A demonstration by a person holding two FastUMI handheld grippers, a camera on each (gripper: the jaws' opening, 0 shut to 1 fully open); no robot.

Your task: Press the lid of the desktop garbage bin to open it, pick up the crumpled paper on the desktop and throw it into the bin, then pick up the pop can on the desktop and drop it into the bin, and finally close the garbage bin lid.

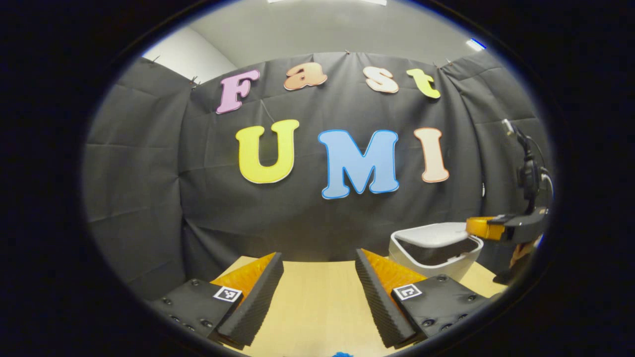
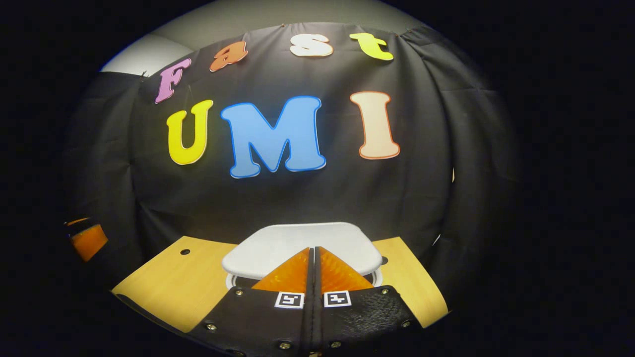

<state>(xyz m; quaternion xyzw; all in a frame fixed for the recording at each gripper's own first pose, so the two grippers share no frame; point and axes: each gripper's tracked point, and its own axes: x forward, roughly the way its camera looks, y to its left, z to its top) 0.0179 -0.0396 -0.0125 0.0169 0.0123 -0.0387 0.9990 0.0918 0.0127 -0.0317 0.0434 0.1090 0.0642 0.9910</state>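
You are looking at a white desktop garbage bin (image 1: 436, 250) sitting upright on the light wooden desktop (image 1: 317, 297), close to the black cloth at the back. In the left gripper view its lid (image 1: 436, 234) is tilting, raised at the far side, and a dark gap is showing under it inside the rim. In the right gripper view the pale, rounded lid (image 2: 302, 243) is lying straight ahead.

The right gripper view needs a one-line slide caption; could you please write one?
Right gripper, fingers closed together, poised over the white bin lid on the wooden table.
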